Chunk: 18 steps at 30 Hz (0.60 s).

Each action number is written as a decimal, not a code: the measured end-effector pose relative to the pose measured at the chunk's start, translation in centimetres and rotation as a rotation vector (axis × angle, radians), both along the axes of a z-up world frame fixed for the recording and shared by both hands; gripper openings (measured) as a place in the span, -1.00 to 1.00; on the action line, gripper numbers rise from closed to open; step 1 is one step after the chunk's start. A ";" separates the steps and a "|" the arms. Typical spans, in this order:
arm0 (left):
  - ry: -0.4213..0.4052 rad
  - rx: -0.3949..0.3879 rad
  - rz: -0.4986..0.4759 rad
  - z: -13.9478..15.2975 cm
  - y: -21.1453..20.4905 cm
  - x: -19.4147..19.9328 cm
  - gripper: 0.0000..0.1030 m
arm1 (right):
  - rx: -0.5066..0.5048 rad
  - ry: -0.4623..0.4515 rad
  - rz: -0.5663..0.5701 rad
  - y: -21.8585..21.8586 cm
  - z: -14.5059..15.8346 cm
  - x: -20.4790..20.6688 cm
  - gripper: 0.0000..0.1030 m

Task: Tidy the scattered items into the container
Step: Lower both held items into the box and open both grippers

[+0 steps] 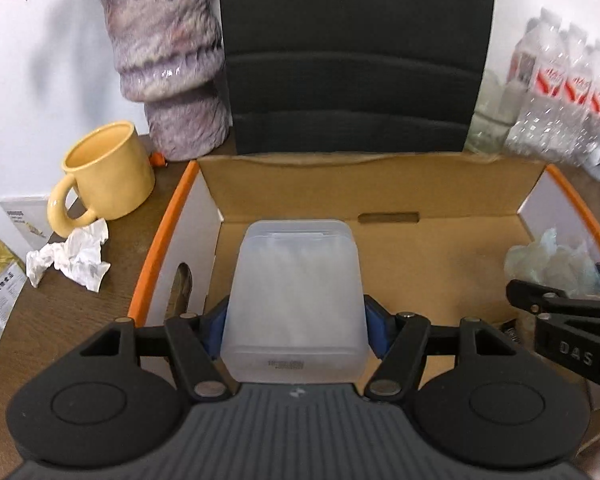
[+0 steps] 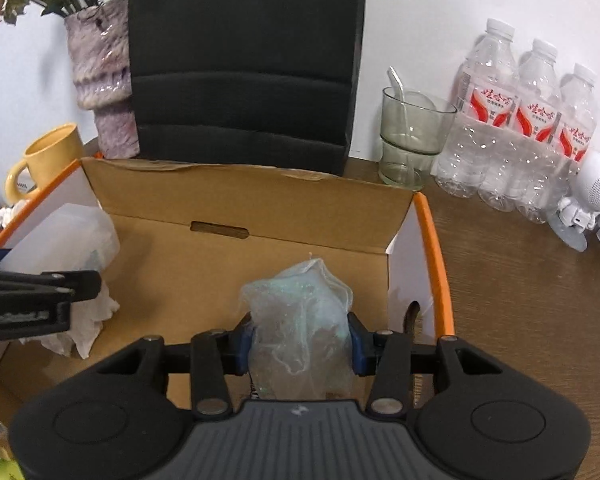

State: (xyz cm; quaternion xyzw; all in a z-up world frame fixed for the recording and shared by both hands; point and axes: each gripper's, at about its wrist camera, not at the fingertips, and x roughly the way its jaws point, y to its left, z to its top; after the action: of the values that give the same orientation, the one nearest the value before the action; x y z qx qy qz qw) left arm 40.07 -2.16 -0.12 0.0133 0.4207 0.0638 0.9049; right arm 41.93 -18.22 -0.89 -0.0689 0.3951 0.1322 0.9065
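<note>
An open cardboard box (image 1: 380, 188) with orange edges lies in front of both grippers; the right wrist view shows the box (image 2: 260, 200) too. My left gripper (image 1: 296, 330) is shut on a frosted white plastic case (image 1: 296, 296), held over the box's left half. My right gripper (image 2: 302, 342) is shut on a crumpled pale-green plastic bag (image 2: 300, 320) over the box's right half. The bag (image 1: 552, 268) and the case (image 2: 64, 236) each appear in the other view. A crumpled white tissue (image 2: 84, 320) lies inside the box at its left. Another crumpled tissue (image 1: 72, 260) lies on the table.
Left of the box are a yellow mug (image 1: 108, 172) and a purple vase (image 1: 168, 60). A black chair back (image 1: 352, 56) rises behind the box. A glass with a spoon (image 2: 412, 136), a pack of water bottles (image 2: 516, 128) and a small white speaker (image 2: 592, 196) sit at the right.
</note>
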 end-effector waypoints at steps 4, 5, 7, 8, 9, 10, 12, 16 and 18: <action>0.019 0.012 0.001 -0.5 -0.3 0.2 0.29 | -0.002 0.014 0.017 0.5 -0.1 -0.1 -0.09; 0.017 0.015 -0.003 -0.5 -0.4 0.1 0.29 | -0.005 0.017 0.020 0.7 -0.1 -0.1 -0.02; 0.009 0.019 -0.007 -0.3 -0.6 -0.2 0.31 | -0.005 0.023 0.034 0.8 -0.1 -0.2 0.11; 0.004 0.024 -0.007 -0.1 -0.6 -0.3 0.34 | -0.005 0.023 0.040 0.8 0.0 -0.4 0.27; -0.008 0.034 -0.008 0.1 -0.6 -0.6 0.39 | -0.008 0.019 0.043 0.8 0.2 -0.7 0.33; -0.027 0.051 -0.010 0.4 -0.6 -1.1 0.52 | -0.012 0.009 0.048 0.8 0.5 -1.0 0.46; -0.065 0.071 -0.011 1.2 -0.4 -1.9 0.65 | -0.017 -0.010 0.050 0.7 1.1 -1.7 0.60; -0.153 0.068 -0.013 3.3 0.3 -4.3 0.86 | -0.009 -0.051 0.054 0.3 2.9 -3.7 0.81; -0.213 0.046 -0.015 4.6 0.9 -6.2 0.93 | -0.006 -0.084 0.056 0.0 4.1 -5.2 0.95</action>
State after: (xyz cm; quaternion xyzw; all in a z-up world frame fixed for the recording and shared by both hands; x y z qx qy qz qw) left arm 33.91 -1.30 4.44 0.0304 0.3205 0.0678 0.9443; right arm 36.75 -18.19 3.18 -0.0883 0.3548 0.1535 0.9180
